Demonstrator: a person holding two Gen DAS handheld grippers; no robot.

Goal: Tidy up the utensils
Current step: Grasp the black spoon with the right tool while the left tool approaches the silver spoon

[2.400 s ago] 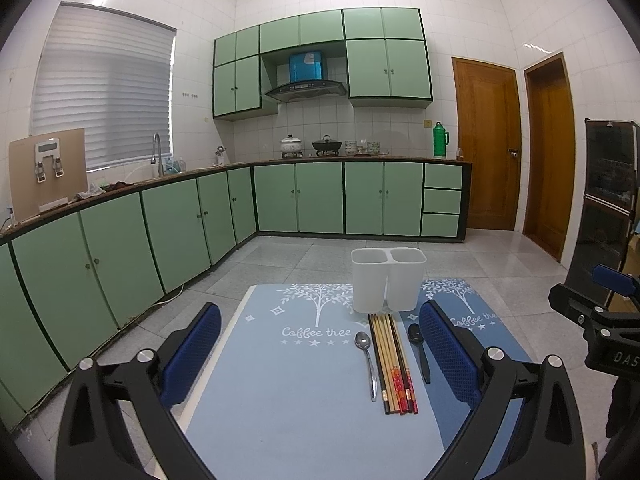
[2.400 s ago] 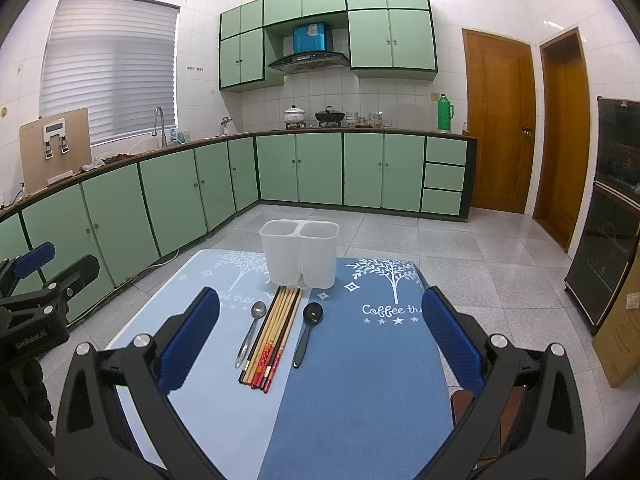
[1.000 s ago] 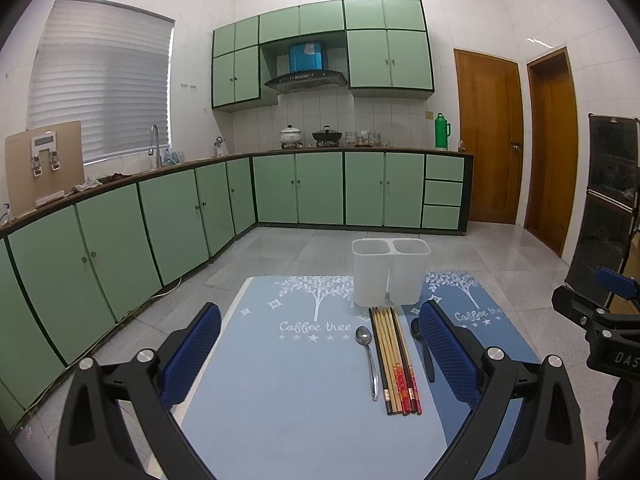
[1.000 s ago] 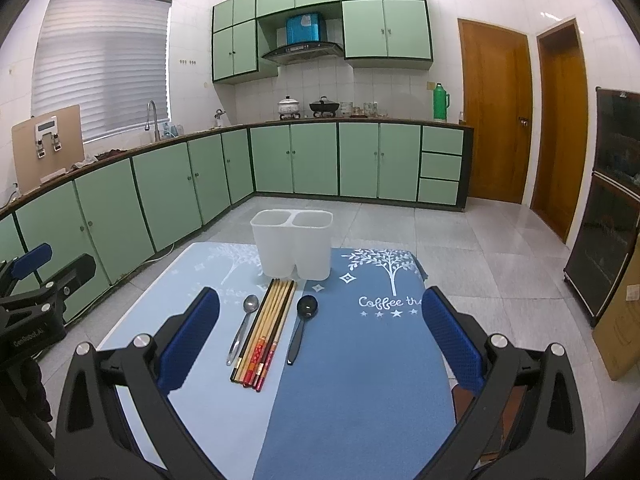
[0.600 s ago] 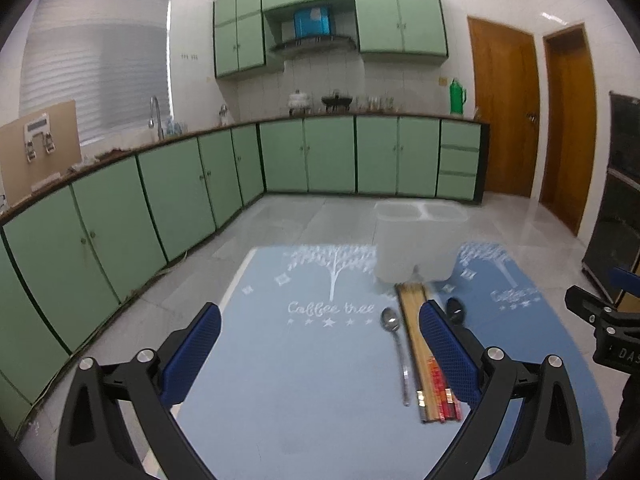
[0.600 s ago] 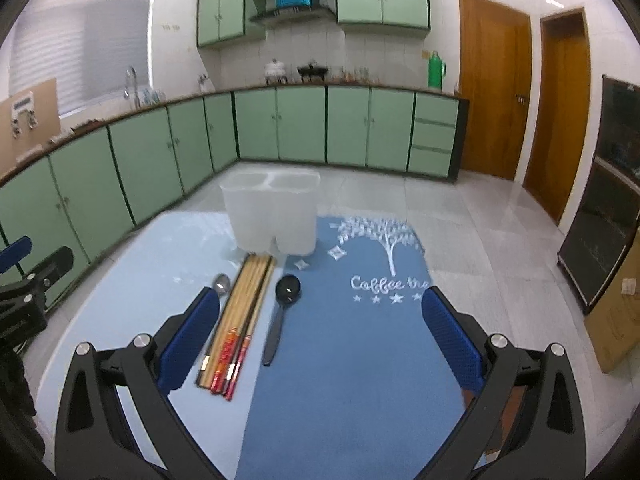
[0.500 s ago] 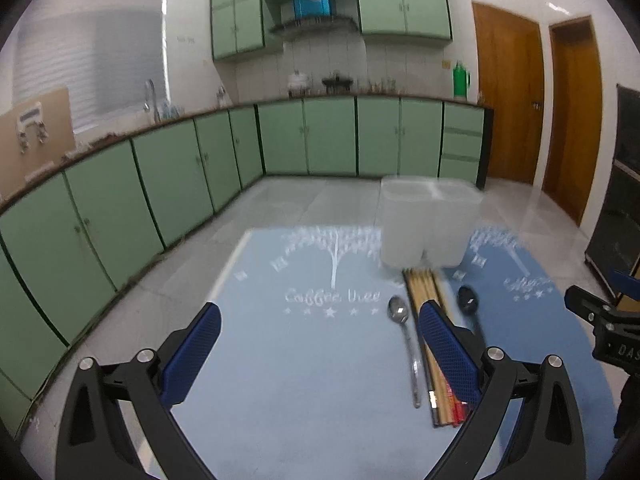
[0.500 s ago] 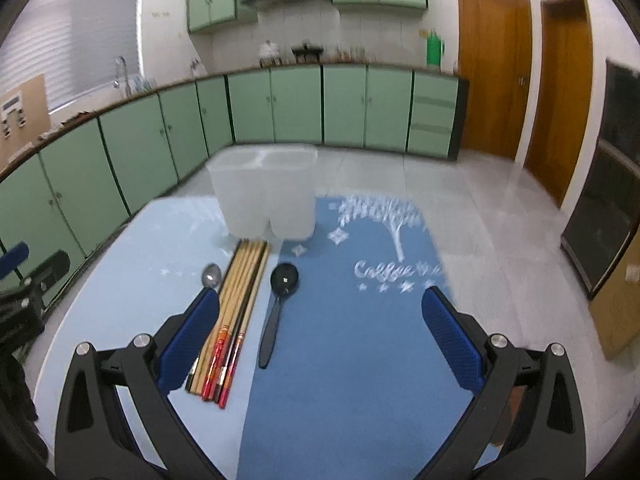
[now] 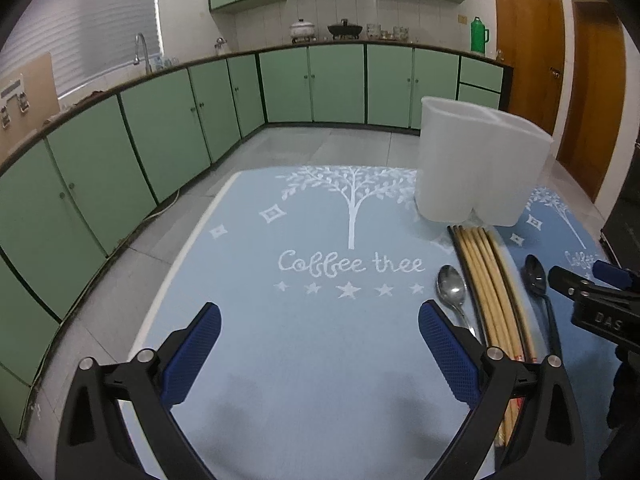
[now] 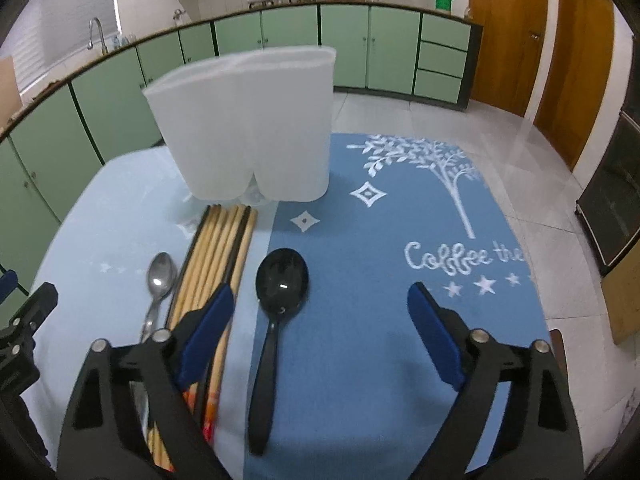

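From the left wrist, the left gripper point(image 9: 320, 354) hangs over bare light-blue mat point(image 9: 280, 360), its fingers point(image 9: 192, 354) spread wide with nothing between them. The utensils lie off to its right rather than ahead of it, so this hand looks to be waiting its turn. The metal spoon point(image 9: 452, 292) rests just left of the bundle of chopsticks point(image 9: 492, 292), and the black spoon point(image 9: 536, 280) lies just right of the bundle, all pointing toward the white two-compartment holder point(image 9: 476, 168) at the far side of the bench point(image 9: 188, 240). That row in front of the holder (handles near, heads far) suits a straight lift into a compartment. Both compartments look empty, though their insides are mostly hidden.

From the right wrist, the right gripper point(image 10: 320, 320) sits over the darker blue half of the mat, angled down at the black spoon, whose handle point(image 10: 264, 368) runs between the fingers without touching either. The jaws have just been narrowing but are not yet on the spoon; the left finger point(image 10: 208, 328) overlaps the chopsticks in the picture, and contact there cannot be judged. The black spoon seems the first pick, being nearest this hand and set apart from the bundle.
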